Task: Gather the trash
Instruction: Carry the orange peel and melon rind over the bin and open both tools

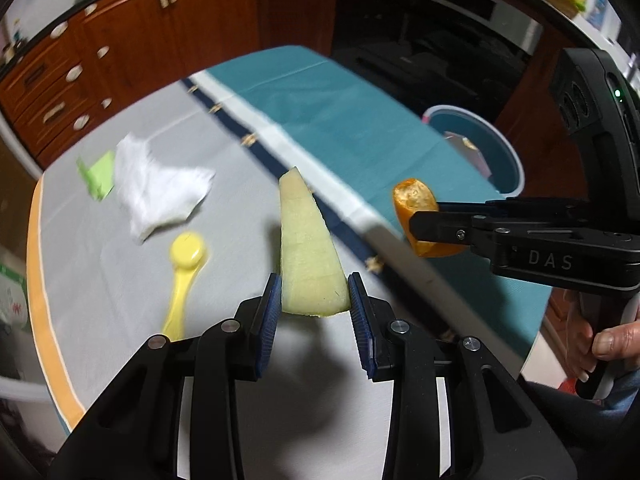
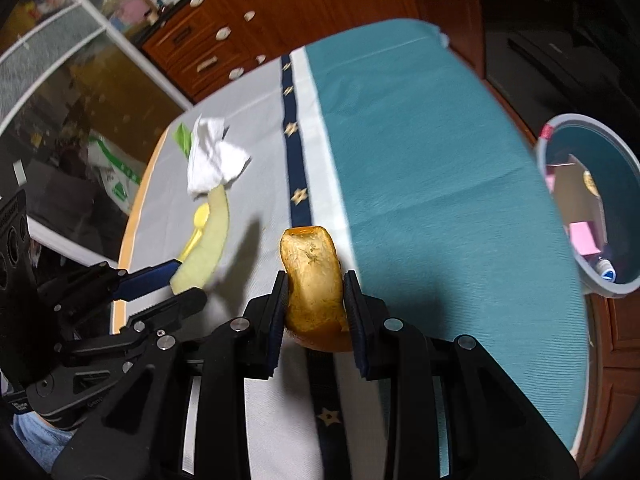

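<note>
My left gripper (image 1: 314,294) is shut on a pale green melon rind wedge (image 1: 306,248), held above the table. In the right wrist view the same rind (image 2: 204,240) shows at the left, pinched by the left gripper (image 2: 176,280). My right gripper (image 2: 314,300) is shut on an orange peel piece (image 2: 314,280); the left wrist view shows that peel (image 1: 416,212) at the right in the right gripper (image 1: 424,224). A round bin (image 2: 592,200) with teal inside and paper scraps stands past the table's right edge; it is also in the left wrist view (image 1: 496,152).
On the grey cloth lie a crumpled white tissue (image 1: 160,188), a green paper scrap (image 1: 100,174) and a yellow plastic spoon (image 1: 184,264). A teal cloth (image 2: 432,168) covers the table's right half. Wooden cabinets (image 1: 132,48) stand behind. A hand (image 1: 612,340) holds the right gripper's handle.
</note>
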